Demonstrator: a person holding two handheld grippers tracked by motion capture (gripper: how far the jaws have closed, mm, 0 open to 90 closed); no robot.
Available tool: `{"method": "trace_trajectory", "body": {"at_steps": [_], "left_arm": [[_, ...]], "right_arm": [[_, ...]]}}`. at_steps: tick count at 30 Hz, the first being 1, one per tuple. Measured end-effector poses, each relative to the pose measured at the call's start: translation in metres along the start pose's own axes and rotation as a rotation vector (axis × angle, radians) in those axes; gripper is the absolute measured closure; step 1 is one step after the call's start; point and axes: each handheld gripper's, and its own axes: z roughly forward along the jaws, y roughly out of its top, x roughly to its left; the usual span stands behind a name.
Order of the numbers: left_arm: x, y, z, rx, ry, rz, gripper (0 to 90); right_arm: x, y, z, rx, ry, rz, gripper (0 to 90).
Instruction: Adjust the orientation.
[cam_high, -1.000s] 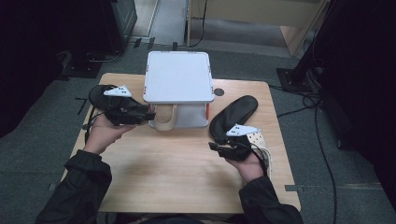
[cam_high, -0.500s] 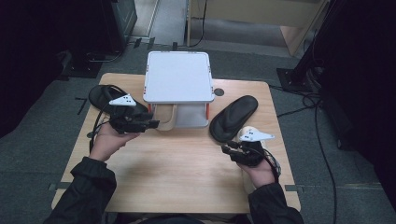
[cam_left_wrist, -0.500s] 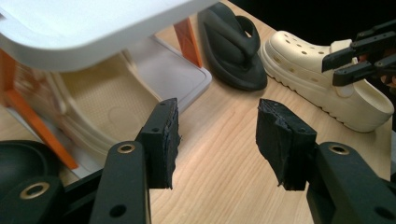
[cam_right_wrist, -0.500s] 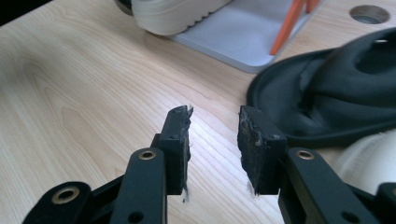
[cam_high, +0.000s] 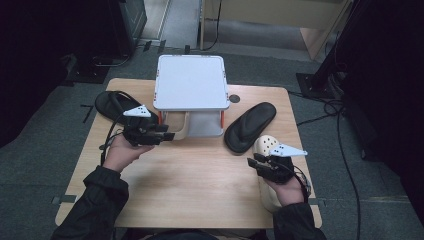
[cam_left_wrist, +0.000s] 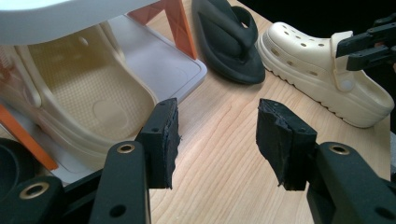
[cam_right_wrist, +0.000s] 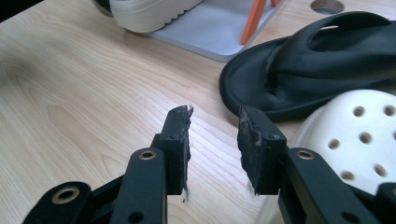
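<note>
Left gripper (cam_high: 167, 132) with jaws apart over bare wood, nothing between the pads (cam_left_wrist: 164, 140), tips just beside the heel of the cream clog on the rack's lower shelf (cam_left_wrist: 88, 102). Right gripper (cam_high: 253, 161) likewise parted and holding nothing, pads (cam_right_wrist: 180, 144) above the table top (cam_high: 200, 185), hovering over the toe of a second cream clog (cam_high: 265, 172) at the right front edge. Perforated toe of that clog (cam_right_wrist: 359, 130) close by the right-hand pad in the right gripper view, apart from it.

Between the two grippers, open wood.

Farther back on the right, a black flip-flop (cam_high: 249, 127) lying slantwise, its near edge just beside the clog's toe, its far tip near the rack. In the middle, a white two-tier shoe rack (cam_high: 190, 82) on orange legs (cam_left_wrist: 180, 28), top board hanging over the shelved clog and hiding most of it from above. Round hole in the table (cam_high: 234, 98) just right of the rack. Another black flip-flop (cam_high: 107, 102) at the far left, partly behind the left gripper and its cable.

Beyond the table, grey carpet, dark equipment and loose cables.
</note>
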Motion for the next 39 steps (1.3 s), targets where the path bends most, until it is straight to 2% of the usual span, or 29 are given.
{"method": "trace_trajectory", "body": {"at_steps": [10, 16, 23, 26, 30, 31, 34, 36, 39], "left_arm": [[0.003, 0.000, 0.008, 0.017, -0.019, 0.010, 49.1], [0.001, 0.002, 0.017, 0.038, -0.035, 0.024, 49.1], [0.001, 0.005, 0.019, 0.026, -0.054, 0.029, 49.0], [0.004, 0.006, 0.019, 0.015, -0.053, 0.024, 49.0], [0.005, 0.007, 0.019, 0.006, -0.051, 0.019, 49.1], [0.006, 0.007, 0.019, 0.002, -0.051, 0.018, 49.1], [0.006, 0.007, 0.019, 0.004, -0.051, 0.021, 49.2], [0.005, 0.007, 0.019, 0.006, -0.048, 0.025, 49.2], [0.005, 0.007, 0.019, 0.007, -0.046, 0.025, 49.2]], "right_arm": [[-0.007, -0.013, -0.021, -0.005, -0.066, 0.033, 64.1], [-0.010, -0.021, -0.033, -0.015, -0.087, 0.068, 64.2], [-0.011, -0.032, -0.041, 0.004, -0.124, 0.087, 62.5], [-0.012, -0.037, -0.035, 0.039, -0.145, 0.097, 58.1], [-0.012, -0.039, -0.027, 0.056, -0.149, 0.109, 55.5], [-0.012, -0.039, -0.021, 0.062, -0.154, 0.127, 55.4], [-0.013, -0.036, -0.011, 0.056, -0.157, 0.158, 56.5], [-0.016, -0.034, -0.004, 0.069, -0.167, 0.160, 59.6], [-0.021, -0.031, 0.001, 0.073, -0.174, 0.191, 65.8]]}}
